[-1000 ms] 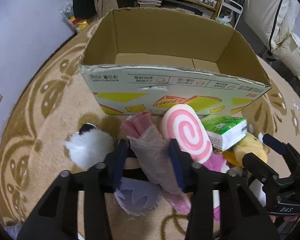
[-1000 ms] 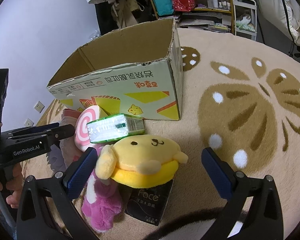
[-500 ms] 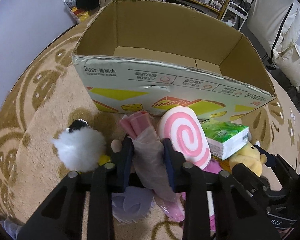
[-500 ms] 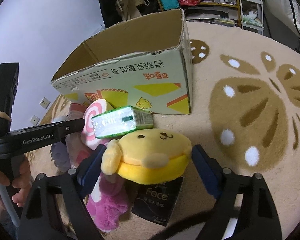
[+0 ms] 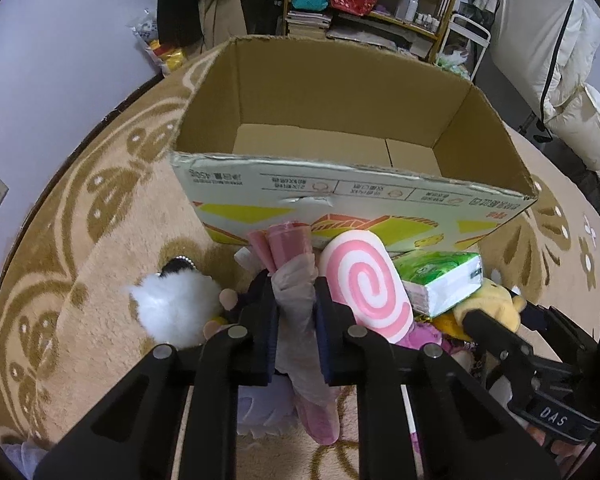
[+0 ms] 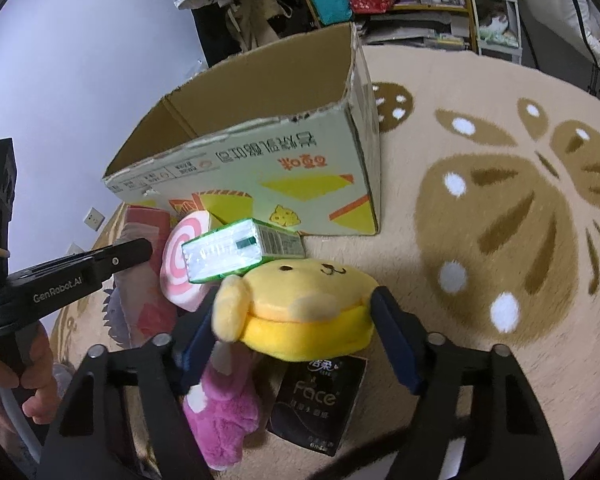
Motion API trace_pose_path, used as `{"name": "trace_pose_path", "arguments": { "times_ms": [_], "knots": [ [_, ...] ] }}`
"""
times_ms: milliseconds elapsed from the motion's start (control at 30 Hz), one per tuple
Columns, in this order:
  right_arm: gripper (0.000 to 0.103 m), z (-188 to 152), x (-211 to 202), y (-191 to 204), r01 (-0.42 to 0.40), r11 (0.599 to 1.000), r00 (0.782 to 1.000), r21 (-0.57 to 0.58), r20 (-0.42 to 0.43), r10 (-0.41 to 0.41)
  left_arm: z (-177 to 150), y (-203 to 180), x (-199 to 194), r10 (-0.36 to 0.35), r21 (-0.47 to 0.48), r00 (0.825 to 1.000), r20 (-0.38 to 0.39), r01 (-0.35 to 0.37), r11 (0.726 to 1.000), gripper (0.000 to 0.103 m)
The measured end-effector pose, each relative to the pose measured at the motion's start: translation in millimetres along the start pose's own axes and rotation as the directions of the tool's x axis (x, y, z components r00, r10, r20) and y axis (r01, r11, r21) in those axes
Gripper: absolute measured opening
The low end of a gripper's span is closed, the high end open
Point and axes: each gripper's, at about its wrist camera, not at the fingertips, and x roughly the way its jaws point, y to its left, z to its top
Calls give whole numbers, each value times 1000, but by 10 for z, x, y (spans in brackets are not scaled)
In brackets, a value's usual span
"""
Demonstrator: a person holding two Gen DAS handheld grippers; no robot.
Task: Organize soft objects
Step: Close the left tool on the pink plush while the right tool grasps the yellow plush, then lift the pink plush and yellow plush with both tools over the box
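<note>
- An open cardboard box (image 5: 340, 208) stood empty on the rug.
- A pink bagged roll (image 5: 294, 280), pink-swirl cushion (image 5: 364, 280), green tissue pack (image 6: 236, 250) and yellow plush (image 6: 304, 312) lay piled before it.

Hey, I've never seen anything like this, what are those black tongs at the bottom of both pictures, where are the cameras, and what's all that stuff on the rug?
A person holds a hand-held two-finger gripper in each hand, no robot. Each picture comes from a fisheye camera on one gripper, looking along its fingers.

Left view: the left gripper has just shut on a pink item in clear plastic wrap.

Right view: the right gripper has been closing around a yellow plush toy; its pads seem to reach the sides.

On the patterned rug stands an open cardboard box. Before it lie a pink swirl cushion, green tissue pack, white fluffy toy, magenta plush and black tissue pack.
</note>
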Motion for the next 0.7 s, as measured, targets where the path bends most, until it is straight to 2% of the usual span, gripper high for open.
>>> {"name": "trace_pose_path", "arguments": {
  "times_ms": [233,333,700],
  "knots": [
    [63,3,-91,30,10,1000,999,-16,31,-9,-29,60,-124,26,-33,999,36,-25,999,15],
    [62,21,-149,43,21,999,998,-24,65,-19,-37,73,-178,40,-34,998,53,-38,999,15],
    [62,25,-290,65,18,1000,994,-16,107,-16,-52,39,-431,137,-1,982,132,-138,990,15]
  ]
}}
